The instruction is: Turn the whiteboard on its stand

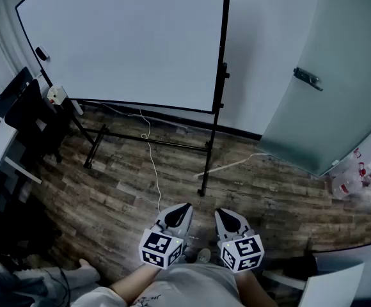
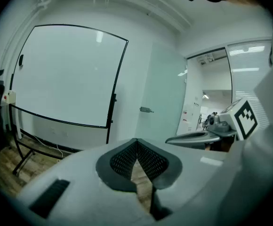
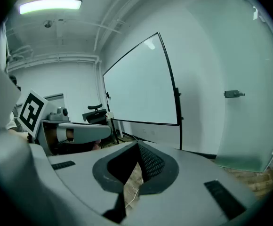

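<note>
A large blank whiteboard (image 1: 121, 40) in a black frame stands on a black wheeled stand (image 1: 147, 139) against the far wall; it also shows in the left gripper view as the whiteboard (image 2: 63, 76) and in the right gripper view as the whiteboard (image 3: 139, 86). Both grippers are held close to the person's body, well short of the board. My left gripper (image 1: 184, 208) has its jaws together with nothing between them. My right gripper (image 1: 222, 213) is shut and empty too. Each gripper carries a marker cube.
A frosted glass door (image 1: 329, 75) with a metal handle (image 1: 307, 78) stands to the right of the board. A white cable (image 1: 152, 165) runs across the wood floor. A black office chair (image 1: 29, 117) sits at the left, plastic bags (image 1: 358, 174) at the right.
</note>
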